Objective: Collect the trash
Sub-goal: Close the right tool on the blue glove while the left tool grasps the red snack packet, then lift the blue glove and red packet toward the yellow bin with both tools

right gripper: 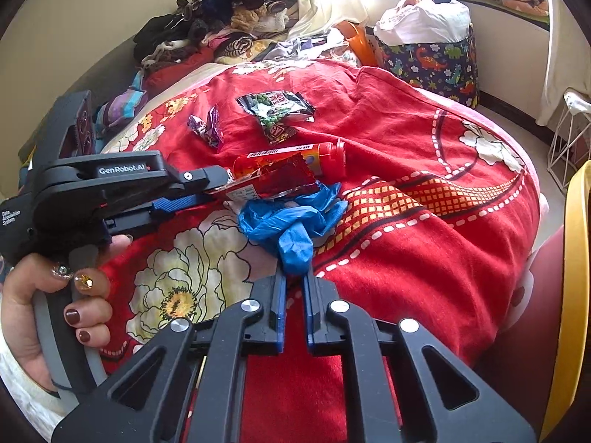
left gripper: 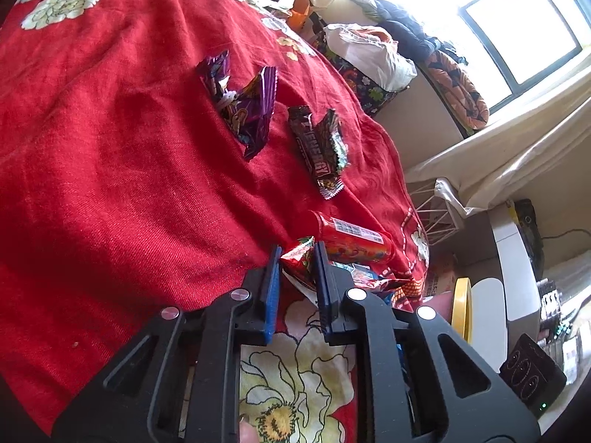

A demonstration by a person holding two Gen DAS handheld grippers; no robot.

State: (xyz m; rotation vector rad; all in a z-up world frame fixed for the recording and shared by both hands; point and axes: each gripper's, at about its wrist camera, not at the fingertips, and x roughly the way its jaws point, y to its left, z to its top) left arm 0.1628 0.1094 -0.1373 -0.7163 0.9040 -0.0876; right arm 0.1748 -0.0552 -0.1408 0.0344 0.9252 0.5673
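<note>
Sunlit window behind red bedspread
</note>
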